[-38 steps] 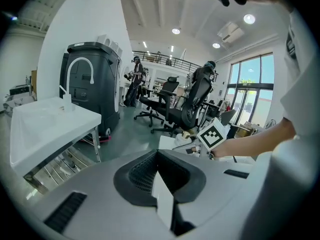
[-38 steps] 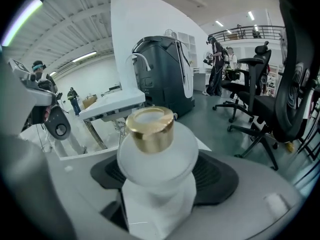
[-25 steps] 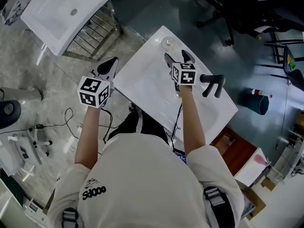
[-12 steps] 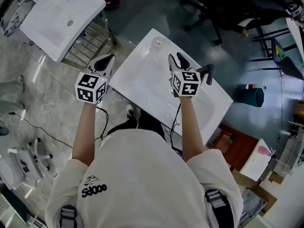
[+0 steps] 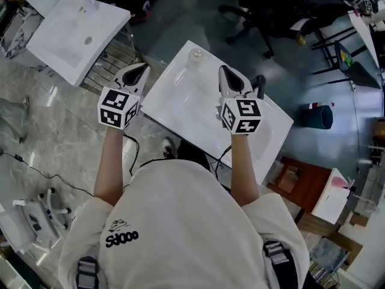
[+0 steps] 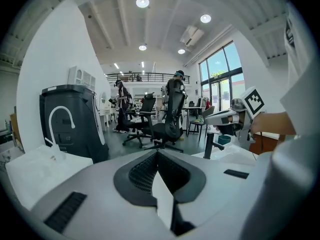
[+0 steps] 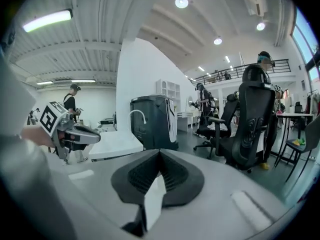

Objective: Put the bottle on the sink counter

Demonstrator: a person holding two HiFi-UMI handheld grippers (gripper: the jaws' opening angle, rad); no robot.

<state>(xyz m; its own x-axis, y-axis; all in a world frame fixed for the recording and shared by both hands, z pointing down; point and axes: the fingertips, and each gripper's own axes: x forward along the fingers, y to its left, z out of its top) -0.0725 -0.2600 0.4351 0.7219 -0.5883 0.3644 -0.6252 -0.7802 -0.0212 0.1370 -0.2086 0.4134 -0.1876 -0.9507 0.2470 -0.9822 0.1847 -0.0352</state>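
Observation:
A small clear bottle (image 5: 196, 55) stands upright on the far corner of the white sink counter (image 5: 186, 110); nothing touches it. My right gripper (image 5: 223, 70) hovers over the counter's right part, beside the black faucet (image 5: 258, 86), jaws shut and empty. Off the counter's left edge, my left gripper (image 5: 142, 68) is shut and empty too. In the left gripper view the left gripper (image 6: 157, 154) has its pads pressed together and points level into the room. In the right gripper view the right gripper (image 7: 160, 154) stands the same way. Neither gripper view shows the bottle.
A second white sink (image 5: 75, 26) rests on a wire rack at the upper left. Black office chairs (image 5: 274, 11) stand beyond the counter. A dark bin (image 5: 317, 116) sits on the floor at right, cables (image 5: 36, 173) lie on the floor at left.
The right gripper's jaws, open near the bottle a second ago, have closed, and it has drawn back to the right. The bottle stays on the counter corner. The left gripper held its place.

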